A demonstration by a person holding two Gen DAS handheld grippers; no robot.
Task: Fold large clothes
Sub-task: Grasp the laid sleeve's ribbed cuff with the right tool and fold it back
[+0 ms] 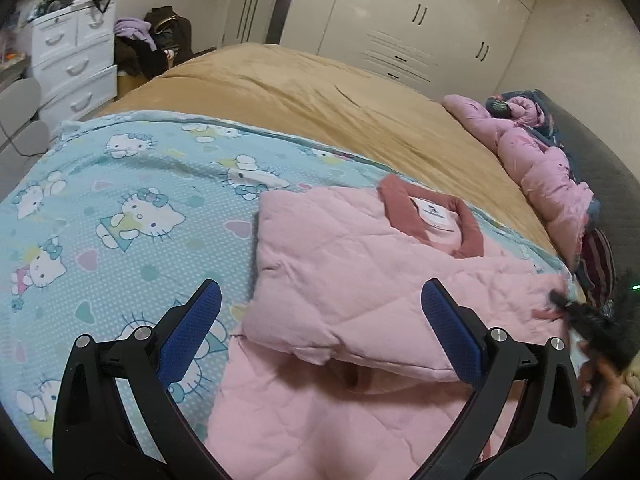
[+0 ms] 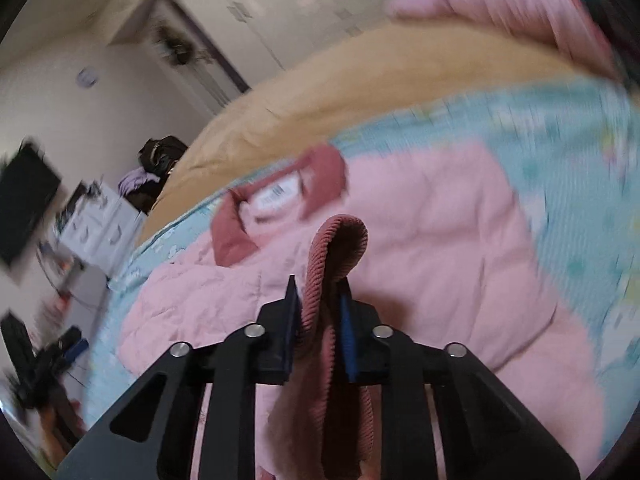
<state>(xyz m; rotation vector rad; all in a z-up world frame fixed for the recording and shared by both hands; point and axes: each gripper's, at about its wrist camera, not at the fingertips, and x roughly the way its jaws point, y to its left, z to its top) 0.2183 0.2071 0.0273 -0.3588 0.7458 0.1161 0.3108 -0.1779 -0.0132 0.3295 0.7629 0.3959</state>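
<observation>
**Right gripper pinched a ribbed cuff over the pink jacket**

The right gripper [image 2: 318, 304] sat nearest the lens, its blue-padded fingers [image 2: 347, 332] pressed onto a dusty-rose ribbed cuff [image 2: 340, 240] that looped up between them and hung down toward the camera. Beneath it lay the jacket [image 2: 420, 232], pale pink and quilted, spread on a blue cartoon-cat sheet [image 2: 572, 152]. The collar [image 2: 320, 168], darker rose with a white label inside, pointed toward the tan blanket [image 2: 320, 92]. That view was blurred, most heavily toward its edges.

In the left wrist view the left gripper [image 1: 320, 300] hovered with its fingers [image 1: 452, 328] spread wide, holding nothing. Between and beyond them the jacket [image 1: 352, 264] lay partly folded, one quilted panel turned over the body, its collar [image 1: 432, 216] at the far end. The sheet [image 1: 120, 208] covered the near part of the bed, the blanket [image 1: 300, 96] the far part. A crumpled pink quilt [image 1: 536, 160] lay along the bed's right edge. A white drawer unit [image 1: 72, 60] stood at the left, beside a pile of dark clothes [image 1: 156, 44], and white wardrobes [image 1: 420, 12] lined the back wall.
</observation>
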